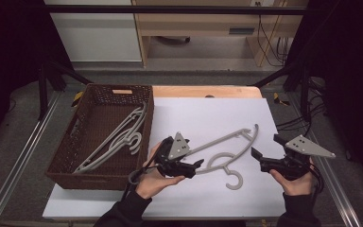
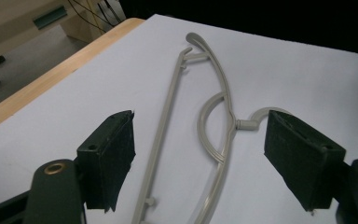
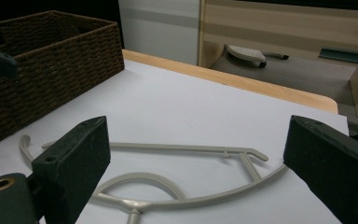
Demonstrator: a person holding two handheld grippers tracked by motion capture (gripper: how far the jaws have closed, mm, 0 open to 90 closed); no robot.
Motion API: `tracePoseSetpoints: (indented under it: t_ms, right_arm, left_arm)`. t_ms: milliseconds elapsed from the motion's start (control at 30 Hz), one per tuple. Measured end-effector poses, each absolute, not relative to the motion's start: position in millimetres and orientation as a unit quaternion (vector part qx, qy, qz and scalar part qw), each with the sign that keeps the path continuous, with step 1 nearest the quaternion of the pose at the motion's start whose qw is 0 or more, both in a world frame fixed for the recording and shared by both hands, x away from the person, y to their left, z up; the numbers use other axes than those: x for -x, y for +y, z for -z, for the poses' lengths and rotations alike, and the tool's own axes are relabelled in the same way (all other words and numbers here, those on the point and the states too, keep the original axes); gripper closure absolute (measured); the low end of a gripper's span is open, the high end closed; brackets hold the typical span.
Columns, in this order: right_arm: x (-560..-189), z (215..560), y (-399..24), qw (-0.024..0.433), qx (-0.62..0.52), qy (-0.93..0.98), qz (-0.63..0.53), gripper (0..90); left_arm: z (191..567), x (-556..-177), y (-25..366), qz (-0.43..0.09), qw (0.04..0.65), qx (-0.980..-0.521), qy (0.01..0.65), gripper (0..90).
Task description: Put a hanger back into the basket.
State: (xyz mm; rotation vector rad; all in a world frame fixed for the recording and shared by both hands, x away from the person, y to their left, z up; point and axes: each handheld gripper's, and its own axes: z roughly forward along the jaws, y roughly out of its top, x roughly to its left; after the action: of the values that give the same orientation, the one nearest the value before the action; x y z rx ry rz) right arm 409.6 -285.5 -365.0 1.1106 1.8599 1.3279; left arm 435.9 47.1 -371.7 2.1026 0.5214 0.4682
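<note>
White sheeting covers most of my counter [image 1: 203,113], with a strip of bare wood showing along the far edge. On the left part of the sheet sits a dark woven basket [image 1: 66,156] holding grey hangers [image 1: 118,137] laid at a slant. One more grey hanger [image 1: 227,151] lies flat on the sheet between my two hands, its hook curling toward me. My left claw [image 1: 194,164] hovers at the hanger's near left end; in the left gripper view its jaws stand wide apart, with the hanger's bar and arched shoulder running between them, untouched as far as I can see. My right claw [image 1: 264,147] sits just right of the hanger, also spread wide and empty; through the right gripper view I see the hanger lying beyond both pads [image 3: 79,158].
</note>
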Motion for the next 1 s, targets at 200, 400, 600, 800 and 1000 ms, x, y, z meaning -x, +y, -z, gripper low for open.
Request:
tracePoseSetpoints:
  t_ms: [200,400,600,800,1000]
  right_arm:
    - [-409,365,-286,0.296,-0.417,0.698,-0.501,7.5]
    - [-407,366,-289,0.296,-0.418,0.695,-0.505,7.7]
    - [-407,366,-289,0.292,-0.420,0.694,-0.505,7.8]
    - [-407,366,-289,0.291,-0.421,0.695,-0.505,7.9]
    - [-407,366,-289,0.293,-0.418,0.695,-0.507,8.0]
  left_arm:
    - [392,-444,25,-0.177,0.421,-0.866,0.202,28.1]
    - [411,-452,6,-0.160,0.398,-0.882,0.192,32.6]
    - [429,-459,-11,-0.150,0.374,-0.897,0.180,37.9]
    - [443,-466,-25,-0.139,0.352,-0.908,0.178,45.7]
    - [452,-470,-39,-0.141,0.327,-0.920,0.165,52.4]
